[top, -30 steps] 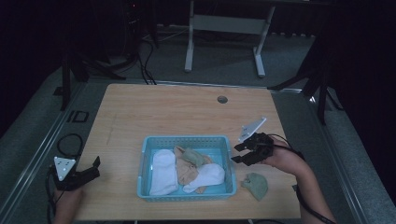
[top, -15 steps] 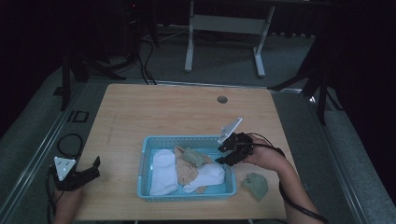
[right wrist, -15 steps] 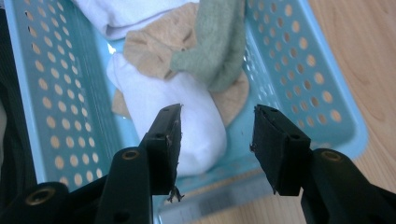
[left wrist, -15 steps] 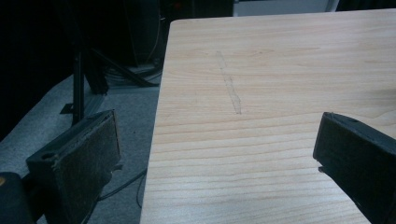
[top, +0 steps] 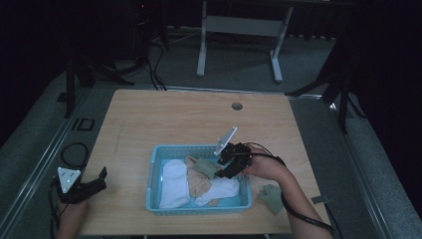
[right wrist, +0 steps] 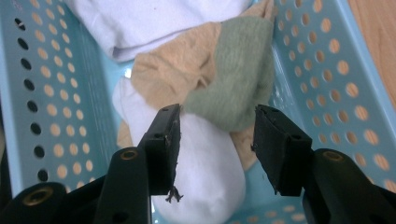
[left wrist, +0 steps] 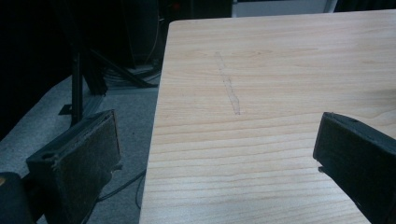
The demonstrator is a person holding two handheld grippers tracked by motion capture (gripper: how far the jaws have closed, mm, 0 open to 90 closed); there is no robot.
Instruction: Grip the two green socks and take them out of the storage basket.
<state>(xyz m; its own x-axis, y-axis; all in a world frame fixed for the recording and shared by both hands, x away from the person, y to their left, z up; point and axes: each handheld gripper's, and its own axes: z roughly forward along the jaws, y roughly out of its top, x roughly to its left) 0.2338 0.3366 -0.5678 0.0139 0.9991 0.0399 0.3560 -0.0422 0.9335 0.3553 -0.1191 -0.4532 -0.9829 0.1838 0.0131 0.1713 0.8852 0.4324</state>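
The right gripper [right wrist: 216,140] is hanging over the blue basket [top: 157,167], fingers half open and holding nothing, lining up on the green sock [right wrist: 233,88] at twelve o'clock. The left gripper [top: 84,186] is resting wide open and empty at the surface [left wrist: 280,70] edge.

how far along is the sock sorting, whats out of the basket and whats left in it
Done, it seems: one green sock lies on the table right of the blue basket. In hand: the right gripper hangs open over the green sock in the basket, not gripping. Left: white socks and tan ones lie inside. The left gripper rests open at the table's left edge.
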